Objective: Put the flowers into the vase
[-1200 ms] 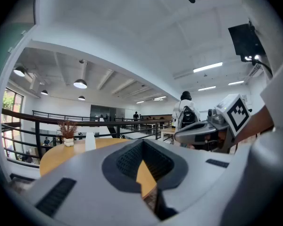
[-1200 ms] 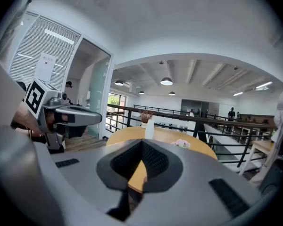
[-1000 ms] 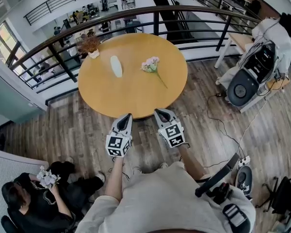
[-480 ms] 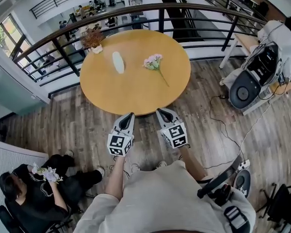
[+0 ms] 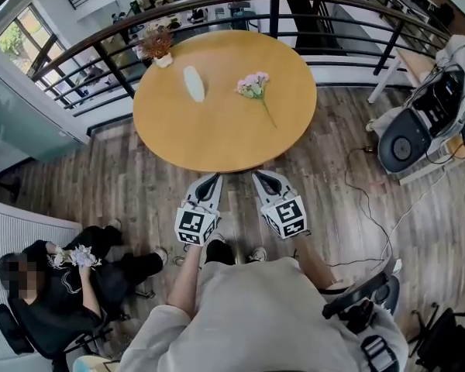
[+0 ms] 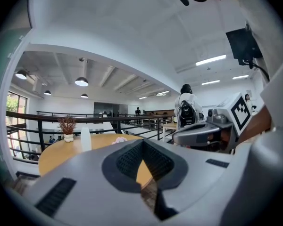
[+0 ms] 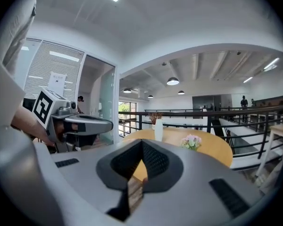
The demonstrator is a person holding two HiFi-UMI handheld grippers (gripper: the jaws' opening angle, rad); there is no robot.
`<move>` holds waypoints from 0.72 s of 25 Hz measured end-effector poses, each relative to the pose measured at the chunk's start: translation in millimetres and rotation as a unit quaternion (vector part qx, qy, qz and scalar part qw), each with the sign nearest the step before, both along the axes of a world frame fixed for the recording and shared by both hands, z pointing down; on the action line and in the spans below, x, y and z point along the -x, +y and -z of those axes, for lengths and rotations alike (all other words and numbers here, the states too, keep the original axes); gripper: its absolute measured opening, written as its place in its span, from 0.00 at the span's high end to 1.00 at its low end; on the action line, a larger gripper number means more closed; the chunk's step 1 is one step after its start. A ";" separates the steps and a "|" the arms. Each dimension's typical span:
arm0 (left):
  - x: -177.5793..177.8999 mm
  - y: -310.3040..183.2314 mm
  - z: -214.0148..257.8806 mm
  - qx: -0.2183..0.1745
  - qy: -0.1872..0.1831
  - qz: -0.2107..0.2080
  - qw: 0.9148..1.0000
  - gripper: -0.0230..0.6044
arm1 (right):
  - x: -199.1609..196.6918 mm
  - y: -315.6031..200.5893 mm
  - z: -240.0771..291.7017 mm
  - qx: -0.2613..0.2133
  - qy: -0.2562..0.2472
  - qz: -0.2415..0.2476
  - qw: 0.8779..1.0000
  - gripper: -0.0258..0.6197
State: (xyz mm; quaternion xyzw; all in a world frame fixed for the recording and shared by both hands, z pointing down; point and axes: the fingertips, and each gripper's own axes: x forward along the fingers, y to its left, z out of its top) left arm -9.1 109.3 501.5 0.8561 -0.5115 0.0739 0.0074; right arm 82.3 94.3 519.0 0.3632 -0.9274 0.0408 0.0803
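At the near left a seated person holds a pale bunch of blossoms in their lap. Beyond them a black railing curves round the far side of a round wooden table.

At the table's far left edge stands a small white pot holding a dried brown plant. Just right of it and nearer, the white vase stands upright. The pink flowers lie flat on the tabletop to its right, apart from it and outside it. Their long axis runs on a slant, with the blossoms at the far-left end and the thin green stem trailing toward the near right.

Off the table's near edge, over the plank floor, the left gripper points at the table, its claw clenched on nothing, pads meeting at the tip. Beside it, not touching, the right gripper points the same way, also clenched and empty. Both are well apart from the flowers.

At the far right a grey round-faced machine sits on the floor, with cables running off it.
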 end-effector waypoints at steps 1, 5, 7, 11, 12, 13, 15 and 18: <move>-4.6 -1.0 -0.7 0.000 -0.001 -0.003 1.000 0.95 | -3.0 -1.2 -2.9 0.001 0.002 -0.003 1.000 0.95; -10.8 -10.5 -2.4 -0.006 0.000 -0.001 1.000 0.95 | -9.3 -11.3 -11.6 0.001 0.013 -0.014 1.000 0.95; -6.5 -24.3 -7.1 -0.006 0.005 -0.001 1.000 0.95 | -6.5 -22.7 -17.1 0.002 0.019 -0.016 1.000 0.95; -6.8 -77.6 -9.5 -0.010 0.021 -0.016 1.000 0.95 | -7.9 -70.3 -17.0 0.001 0.033 -0.031 0.999 0.95; -7.3 -92.1 -9.4 -0.011 0.023 -0.021 0.999 0.95 | -7.6 -83.5 -16.5 0.000 0.036 -0.035 0.999 0.95; -6.9 -106.2 -9.0 -0.011 0.025 -0.025 0.999 0.95 | -6.0 -96.7 -15.9 0.000 0.040 -0.038 0.998 0.95; -2.2 -133.0 -6.1 -0.013 0.026 -0.035 0.999 0.95 | 1.6 -123.0 -13.0 -0.002 0.045 -0.044 0.998 0.95; 12.3 -169.2 0.4 -0.013 0.027 -0.050 0.998 0.95 | 19.4 -162.2 -4.9 0.000 0.050 -0.057 0.997 0.95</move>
